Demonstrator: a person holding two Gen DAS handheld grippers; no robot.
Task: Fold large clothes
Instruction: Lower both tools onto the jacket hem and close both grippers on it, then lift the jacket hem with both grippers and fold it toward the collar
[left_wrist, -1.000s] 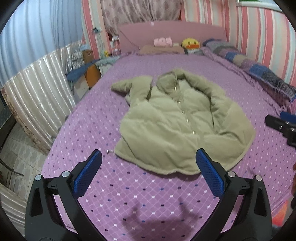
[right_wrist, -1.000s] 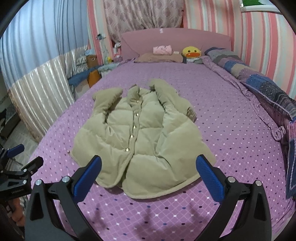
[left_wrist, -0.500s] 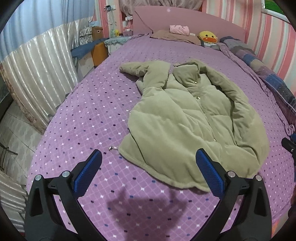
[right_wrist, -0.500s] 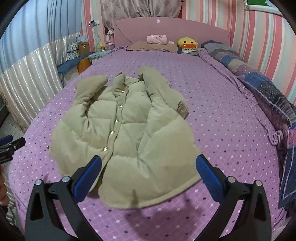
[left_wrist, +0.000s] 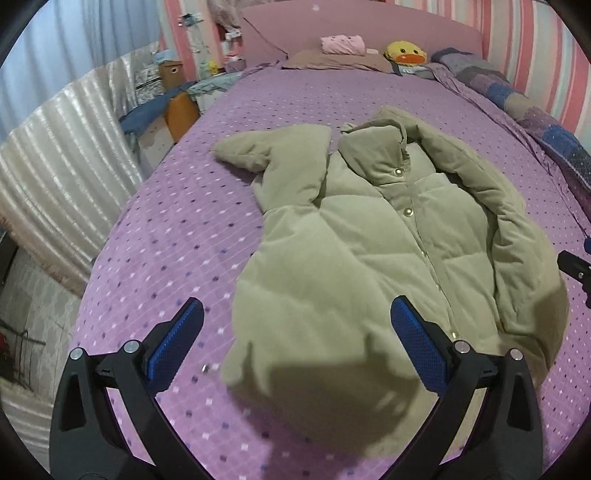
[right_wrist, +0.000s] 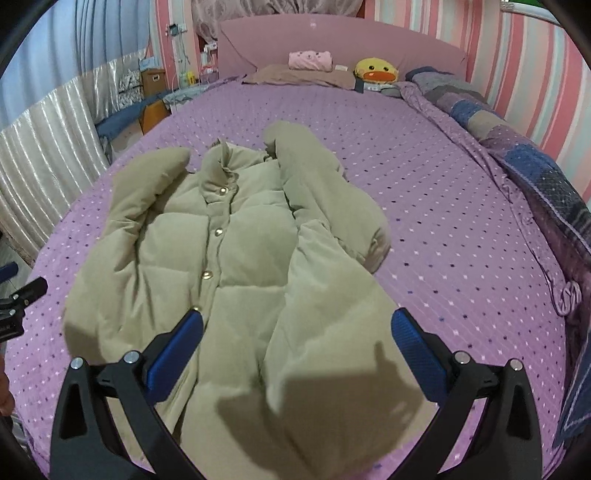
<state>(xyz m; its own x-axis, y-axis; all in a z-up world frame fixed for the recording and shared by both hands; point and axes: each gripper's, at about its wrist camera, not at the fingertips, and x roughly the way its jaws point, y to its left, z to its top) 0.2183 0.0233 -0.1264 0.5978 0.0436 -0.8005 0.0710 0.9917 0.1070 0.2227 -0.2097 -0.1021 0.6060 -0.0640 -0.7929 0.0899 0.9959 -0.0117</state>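
Observation:
An olive-green padded jacket (left_wrist: 388, 251) (right_wrist: 236, 258) lies front-up and buttoned on a purple dotted bedspread (left_wrist: 177, 229) (right_wrist: 461, 229), collar toward the headboard. Its sleeves are bent across the shoulders. My left gripper (left_wrist: 297, 334) hovers open over the jacket's lower left hem corner, nothing between its blue pads. My right gripper (right_wrist: 297, 338) hangs open above the lower right part of the hem, also holding nothing. The tip of the right gripper shows at the right edge of the left wrist view, and the left one at the left edge of the right wrist view.
A brown pillow (right_wrist: 299, 75), a pink folded item (right_wrist: 310, 59) and a yellow duck plush (right_wrist: 376, 70) lie at the pink headboard. A patchwork quilt (right_wrist: 524, 162) runs along the bed's right side. A silvery curtain (left_wrist: 62, 177) and cluttered bedside furniture (left_wrist: 177, 107) stand left.
Both grippers have moved forward and down toward the jacket's hem, so the jacket fills more of each view. Both stay open. The jacket has not moved.

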